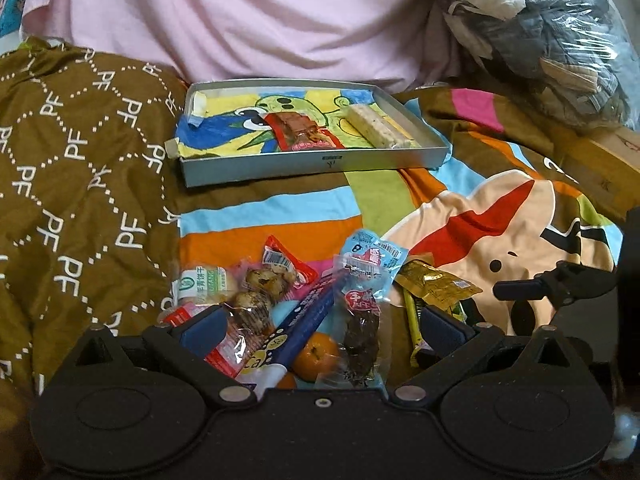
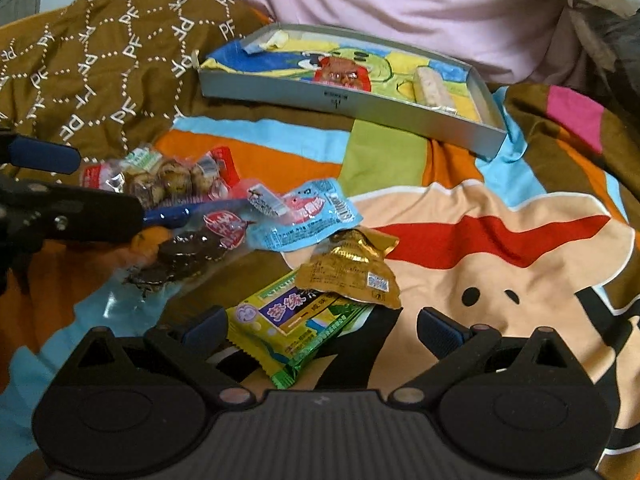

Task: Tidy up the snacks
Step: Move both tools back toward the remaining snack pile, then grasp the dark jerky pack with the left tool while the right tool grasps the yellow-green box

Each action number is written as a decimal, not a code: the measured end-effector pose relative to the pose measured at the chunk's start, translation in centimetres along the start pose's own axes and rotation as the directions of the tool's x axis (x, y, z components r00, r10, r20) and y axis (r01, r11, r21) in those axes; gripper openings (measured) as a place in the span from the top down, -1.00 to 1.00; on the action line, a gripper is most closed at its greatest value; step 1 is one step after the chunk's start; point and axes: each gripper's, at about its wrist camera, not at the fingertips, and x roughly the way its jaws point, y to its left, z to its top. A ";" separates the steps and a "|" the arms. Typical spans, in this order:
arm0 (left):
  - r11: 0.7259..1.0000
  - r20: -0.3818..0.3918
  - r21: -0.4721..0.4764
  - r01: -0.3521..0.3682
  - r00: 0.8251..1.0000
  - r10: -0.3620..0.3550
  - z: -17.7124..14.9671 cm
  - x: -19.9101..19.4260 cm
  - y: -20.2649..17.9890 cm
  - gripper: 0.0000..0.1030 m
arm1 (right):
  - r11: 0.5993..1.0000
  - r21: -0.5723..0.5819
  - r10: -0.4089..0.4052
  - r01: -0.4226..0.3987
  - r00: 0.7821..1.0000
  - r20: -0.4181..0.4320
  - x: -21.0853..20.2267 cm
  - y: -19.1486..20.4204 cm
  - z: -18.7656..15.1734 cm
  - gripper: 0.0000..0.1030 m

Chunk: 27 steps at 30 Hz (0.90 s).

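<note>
The snacks lie in a loose heap on a bedspread [image 1: 280, 216] with bright stripes and a cartoon face. In the heap are a clear pack of brown speckled eggs [image 1: 256, 292], a dark blue tube [image 1: 308, 316], a clear packet of dark dried food [image 1: 362, 336] with a red label, a light blue packet [image 1: 374, 254] and a gold packet [image 1: 436, 286].

The left wrist view also shows an orange fruit [image 1: 316, 356] under the tube and a green-and-white biscuit pack [image 1: 204, 286] at the heap's left edge; from the right wrist view both are largely hidden behind the left gripper [image 2: 52, 184], which enters from the left. That view in turn shows the front of a yellow-green packet [image 2: 296, 320], lying partly under the gold packet [image 2: 352, 270]; the left view catches only its thin edge.

Well beyond the heap sits a shallow grey tray [image 1: 312, 166] lined with a cartoon drawing. It holds a red-wrapped snack [image 1: 308, 130] near the middle and a pale bar [image 1: 376, 130] to the right, apart from each other.

The left gripper [image 1: 320, 326] has its jaws spread wide around the near part of the heap, grasping nothing. The right gripper [image 2: 320, 326] likewise has its jaws released, with the yellow-green packet between them; I cannot tell whether either finger touches it.

A brown "PF" patterned quilt [image 1: 80, 160] lies to the left, pink cloth [image 1: 248, 20] behind the tray, and a clear plastic bag [image 1: 540, 32] of dark items at far right.
</note>
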 end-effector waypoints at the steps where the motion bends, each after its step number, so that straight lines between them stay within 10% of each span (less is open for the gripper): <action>1: 1.000 -0.003 -0.006 0.004 1.000 -0.004 0.0 0.1 0.1 -0.98 | 1.000 0.006 0.003 -0.003 1.000 -0.005 0.1 -0.1 -0.1 -0.99; 14: 0.998 -0.048 0.063 0.028 0.999 -0.025 -0.2 1.2 -1.1 -0.98 | 0.984 0.163 -0.069 0.073 0.997 -0.026 -1.0 -3.8 -0.4 -0.99; 27: 0.959 -0.133 0.276 0.065 0.991 -0.029 -0.8 3.8 -4.5 -0.67 | 0.911 0.401 0.094 -0.098 0.995 0.031 -1.4 -7.9 0.5 -0.99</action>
